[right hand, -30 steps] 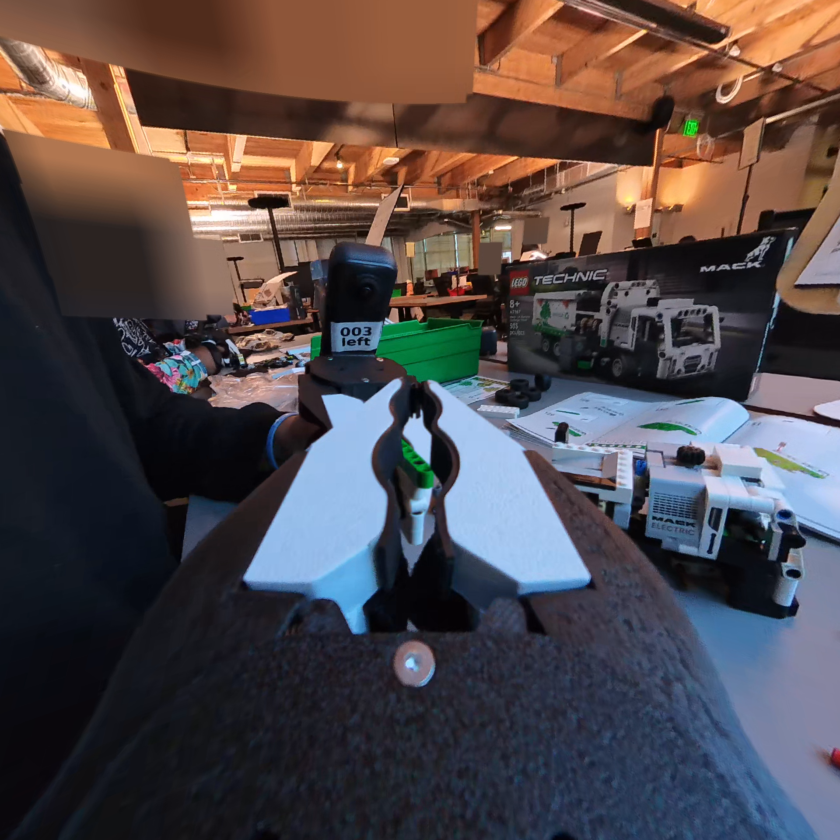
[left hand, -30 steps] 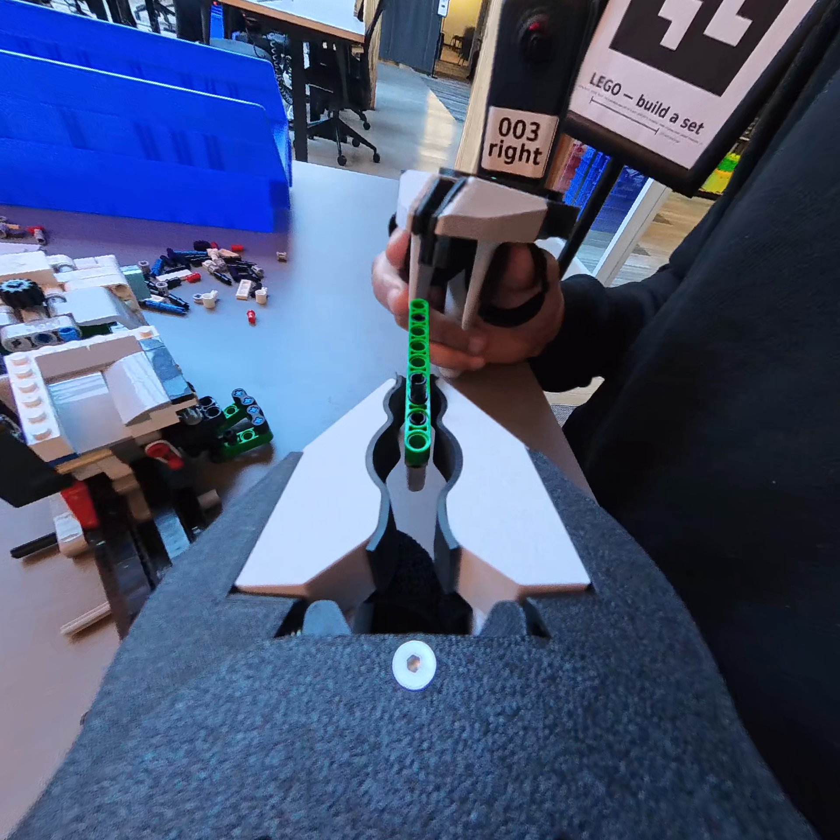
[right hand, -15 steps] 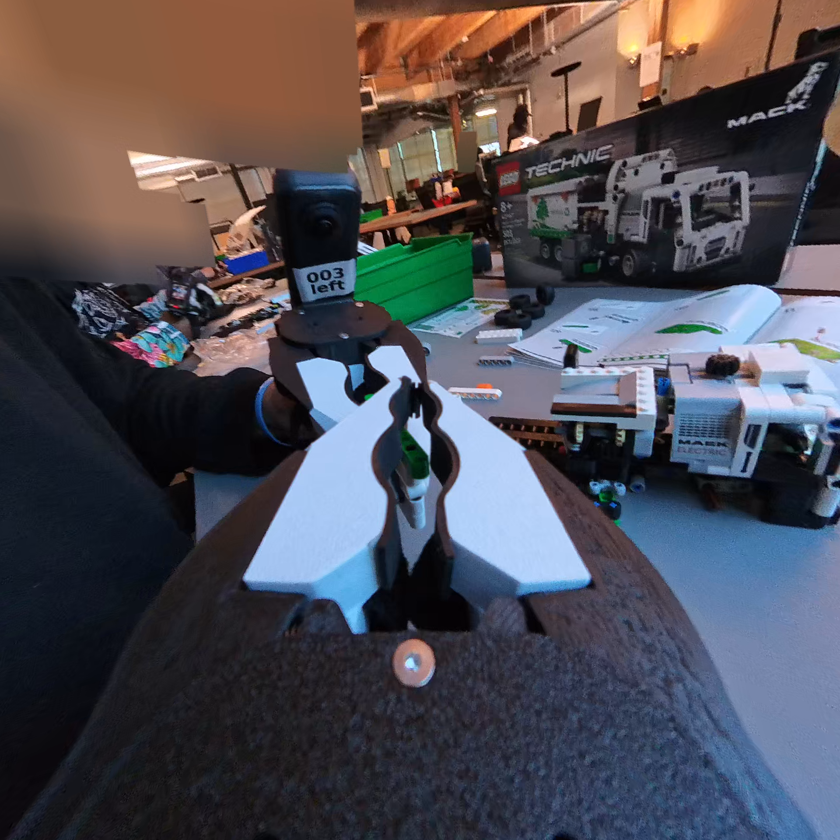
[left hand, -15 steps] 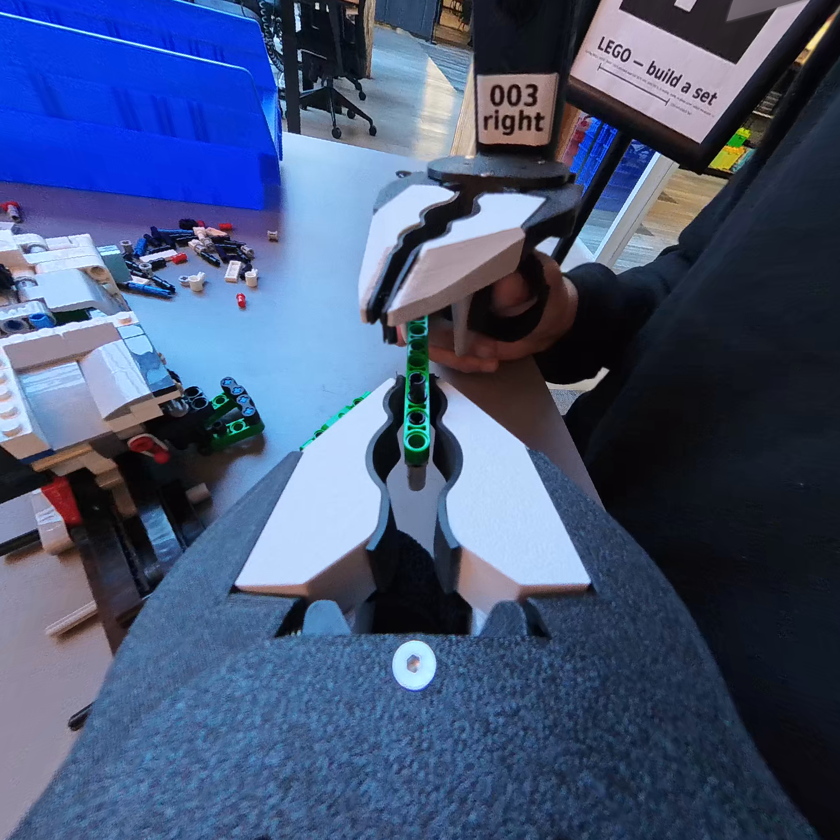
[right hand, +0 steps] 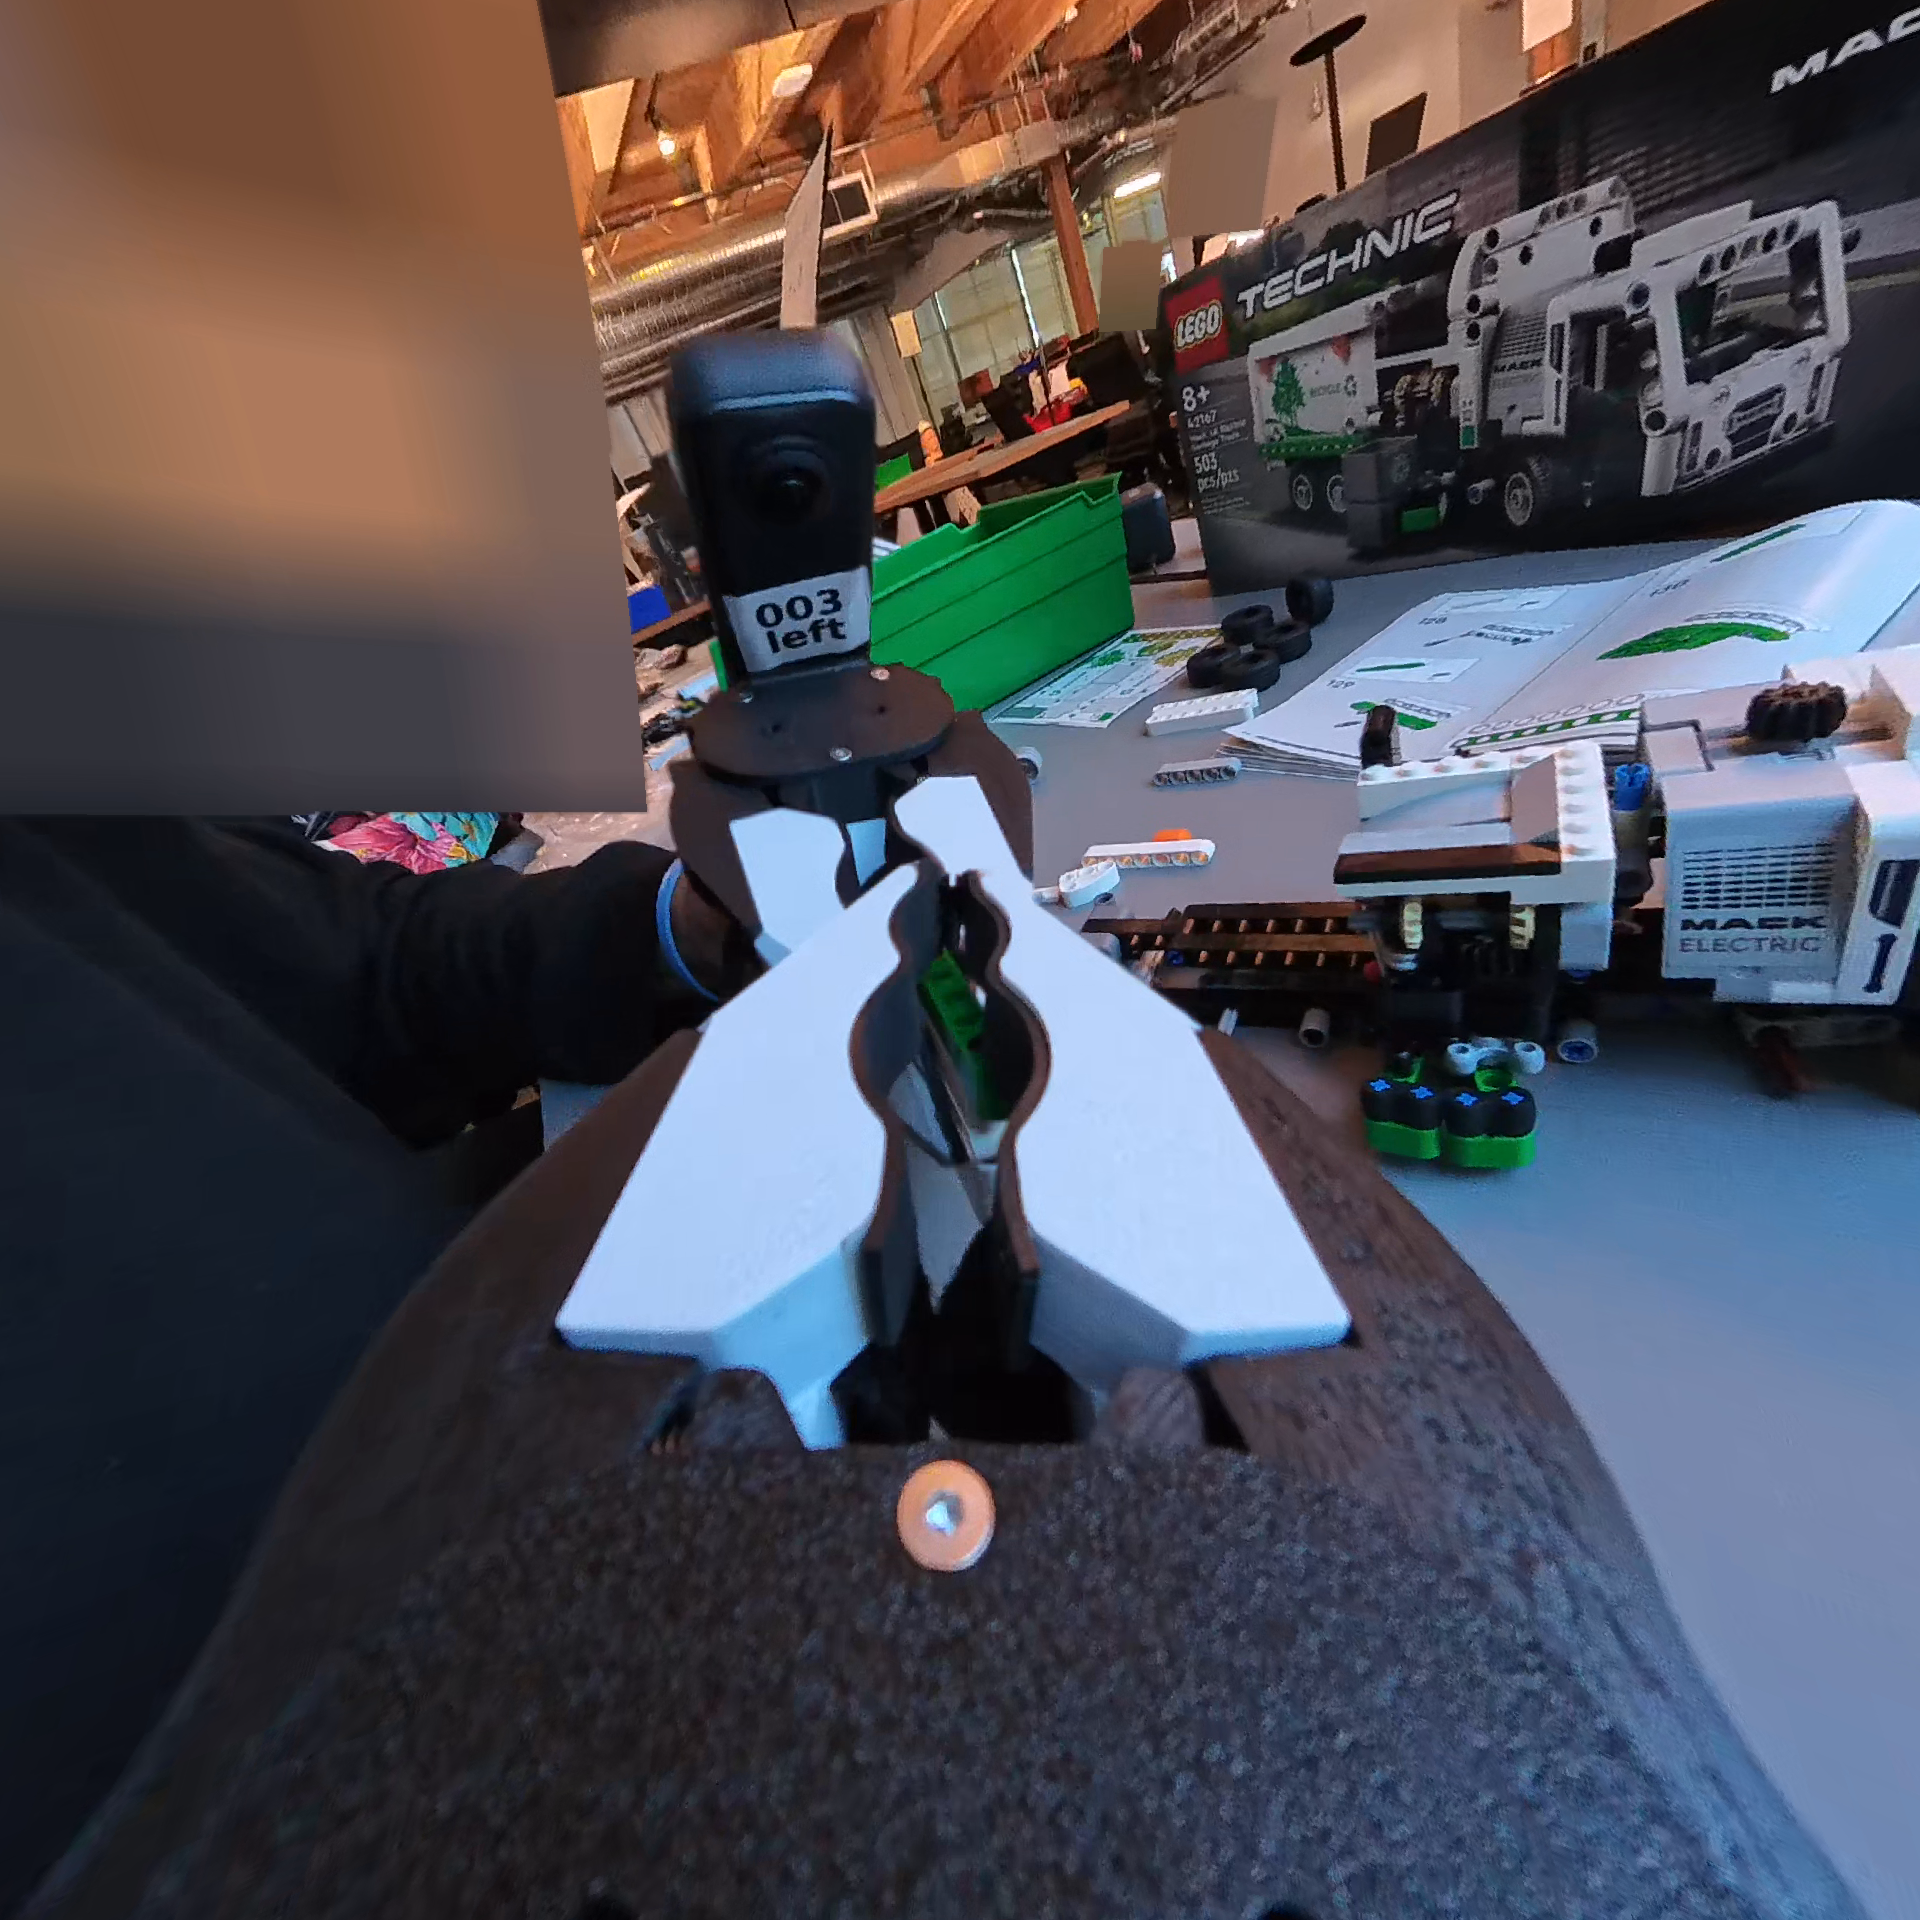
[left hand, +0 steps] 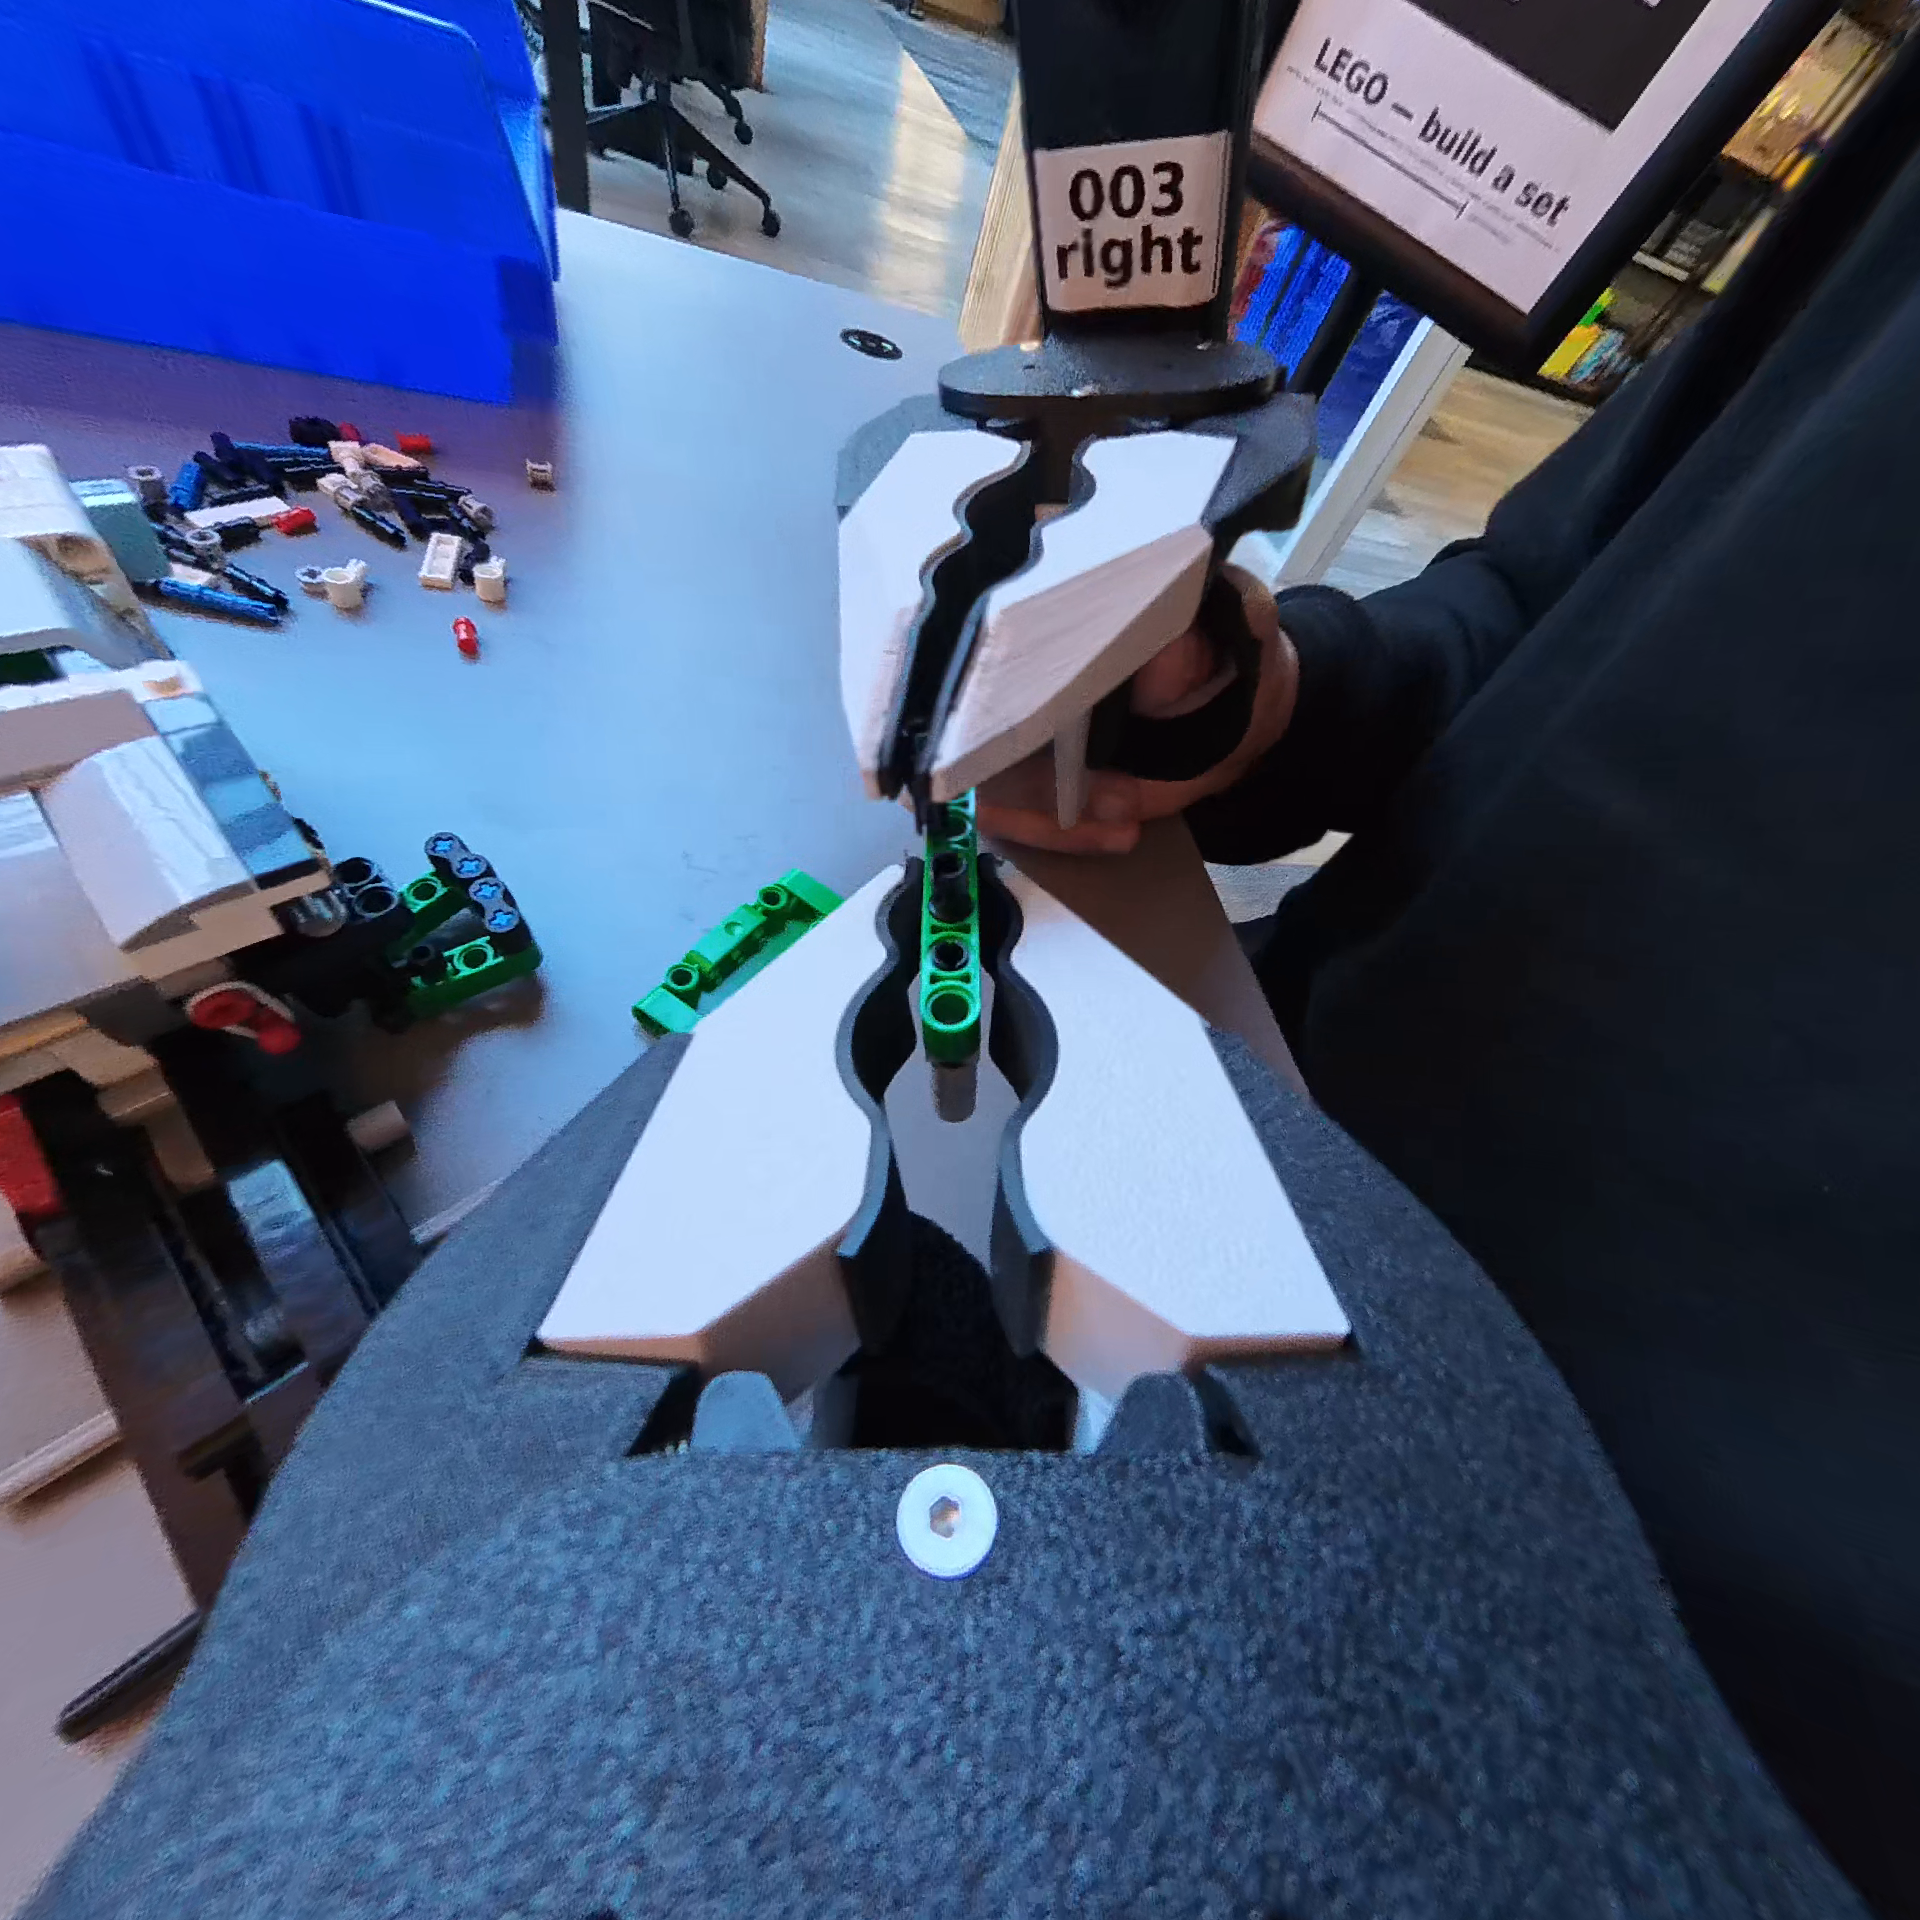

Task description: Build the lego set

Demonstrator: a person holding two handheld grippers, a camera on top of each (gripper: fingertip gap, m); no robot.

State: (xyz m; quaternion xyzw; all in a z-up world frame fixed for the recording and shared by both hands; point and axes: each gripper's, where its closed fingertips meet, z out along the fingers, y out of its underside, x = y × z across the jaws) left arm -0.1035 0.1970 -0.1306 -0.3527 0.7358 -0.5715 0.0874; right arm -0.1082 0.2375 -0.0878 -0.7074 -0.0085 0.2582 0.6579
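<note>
A green beam [left hand: 948, 961] spans two grippers above the table [left hand: 665, 665]: the left gripper [left hand: 951, 894] pinches its near end, the right gripper [left hand: 920, 800] (at 12 o'clock) apparently clamps the far end.

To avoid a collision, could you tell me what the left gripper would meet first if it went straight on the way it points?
Probably the right gripper: its closed tips meet the far end of the green beam that the left gripper holds, right ahead. Depth between the tips is unclear.
</note>
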